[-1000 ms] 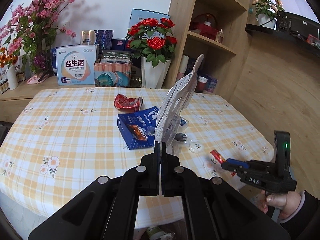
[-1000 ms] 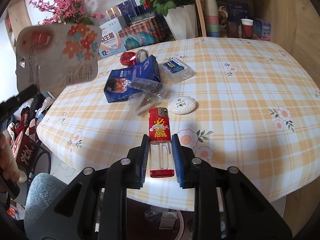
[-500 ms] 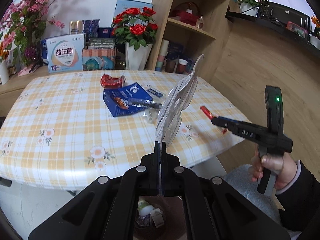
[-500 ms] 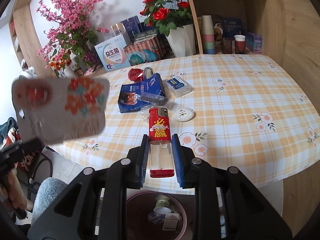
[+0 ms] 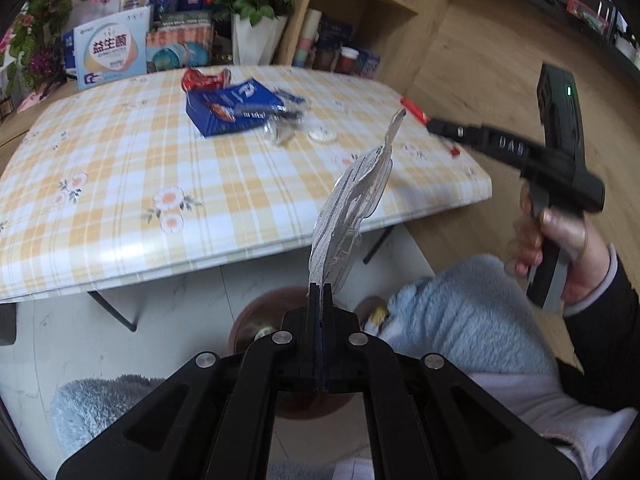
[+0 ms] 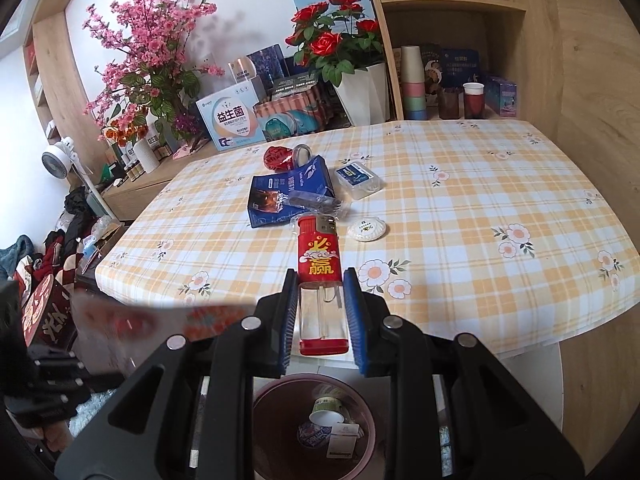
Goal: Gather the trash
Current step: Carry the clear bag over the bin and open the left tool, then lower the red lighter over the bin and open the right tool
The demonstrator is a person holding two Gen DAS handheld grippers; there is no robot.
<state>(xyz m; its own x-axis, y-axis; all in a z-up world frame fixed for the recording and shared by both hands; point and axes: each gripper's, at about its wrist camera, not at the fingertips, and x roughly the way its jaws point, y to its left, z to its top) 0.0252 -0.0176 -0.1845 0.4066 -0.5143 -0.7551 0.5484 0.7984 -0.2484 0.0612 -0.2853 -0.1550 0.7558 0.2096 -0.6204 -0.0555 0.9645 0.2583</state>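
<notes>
My left gripper (image 5: 320,292) is shut on a flat clear blister pack (image 5: 352,204), held upright above the brown trash bin (image 5: 256,316) on the floor in front of the table. The pack shows blurred at the lower left of the right wrist view (image 6: 160,320). My right gripper (image 6: 321,284) is shut on a red lighter (image 6: 320,276), held over the trash bin (image 6: 316,428), which holds a cup and scraps. On the checked table (image 6: 460,216) lie a blue packet (image 6: 288,192), a red crumpled wrapper (image 6: 276,157), a clear small box (image 6: 357,178) and a white round lid (image 6: 367,230).
A white vase of red roses (image 6: 340,64), boxes and pink blossoms (image 6: 148,48) stand behind the table. Wooden shelves (image 6: 452,40) with cups are at the back right. Clothes and a fan (image 6: 64,160) lie at the left. The person's blue fleece knees (image 5: 460,312) flank the bin.
Both grippers have pulled back from the table and dropped lower. The trash bin has come into fuller view under them. Each still holds its item.
</notes>
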